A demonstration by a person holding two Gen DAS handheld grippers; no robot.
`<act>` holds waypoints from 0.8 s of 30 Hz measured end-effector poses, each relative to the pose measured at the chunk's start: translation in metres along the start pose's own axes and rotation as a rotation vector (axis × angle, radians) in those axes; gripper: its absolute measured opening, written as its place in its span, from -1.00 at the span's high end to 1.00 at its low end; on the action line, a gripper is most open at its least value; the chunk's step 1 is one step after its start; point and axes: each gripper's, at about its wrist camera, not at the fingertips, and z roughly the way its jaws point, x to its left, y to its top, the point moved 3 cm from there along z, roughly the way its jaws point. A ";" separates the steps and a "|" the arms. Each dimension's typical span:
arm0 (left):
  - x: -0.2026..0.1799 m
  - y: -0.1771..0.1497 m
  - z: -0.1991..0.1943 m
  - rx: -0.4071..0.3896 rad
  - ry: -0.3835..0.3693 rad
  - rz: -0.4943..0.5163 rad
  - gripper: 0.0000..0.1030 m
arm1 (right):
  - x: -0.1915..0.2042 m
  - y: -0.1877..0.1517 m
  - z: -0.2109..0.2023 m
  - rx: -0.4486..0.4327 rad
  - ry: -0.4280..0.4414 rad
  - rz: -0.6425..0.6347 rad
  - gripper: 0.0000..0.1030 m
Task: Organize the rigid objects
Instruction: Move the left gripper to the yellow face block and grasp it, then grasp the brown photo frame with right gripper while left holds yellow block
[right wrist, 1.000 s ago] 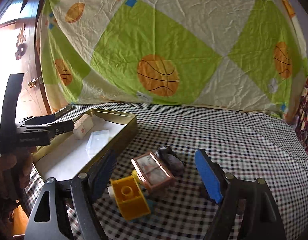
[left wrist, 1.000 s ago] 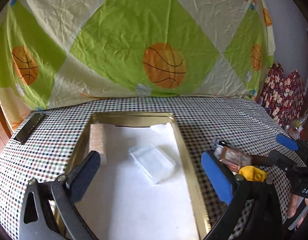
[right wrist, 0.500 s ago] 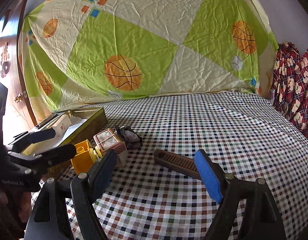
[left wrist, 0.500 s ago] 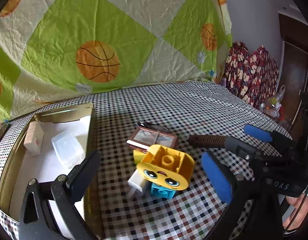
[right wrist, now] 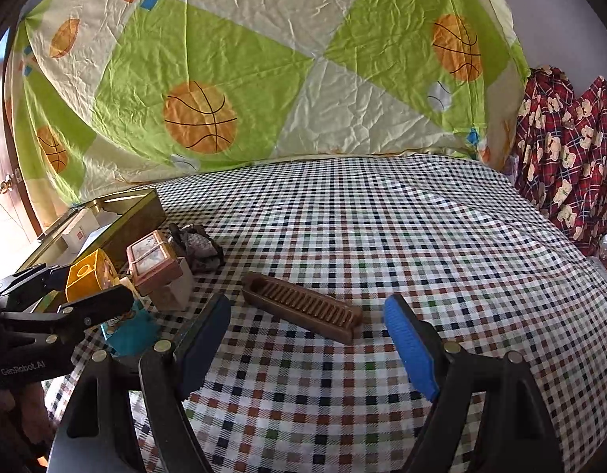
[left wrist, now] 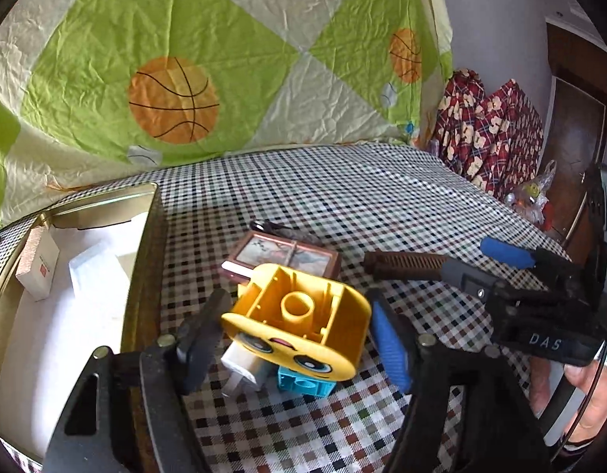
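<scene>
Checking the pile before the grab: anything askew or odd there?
Yes. The yellow face block lies tipped on its side, hollow underside up, leaning on a white piece and a blue block. The left gripper has just been closing around it. The comb lies flat, apart.

A checked tablecloth (right wrist: 382, 236) bears a gold tin (left wrist: 145, 213), toys and a brown comb (right wrist: 303, 309).
</scene>
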 end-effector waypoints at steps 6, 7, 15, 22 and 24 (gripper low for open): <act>0.030 0.003 -0.024 -0.094 0.071 -0.073 -0.36 | 0.048 -0.001 0.005 0.023 0.126 -0.070 -0.59; 0.035 0.003 -0.027 -0.104 0.078 -0.087 -0.36 | 0.055 -0.001 0.005 0.024 0.151 -0.085 -0.59; 0.058 -0.005 -0.037 -0.144 0.105 -0.152 -0.36 | 0.090 0.005 0.010 0.034 0.220 -0.119 -0.59; 0.066 0.005 -0.040 -0.155 0.104 -0.183 -0.37 | 0.106 0.039 0.027 0.041 0.193 -0.200 -0.59; 0.068 0.008 -0.041 -0.163 0.114 -0.186 -0.37 | 0.113 0.044 0.033 0.042 0.185 -0.225 -0.59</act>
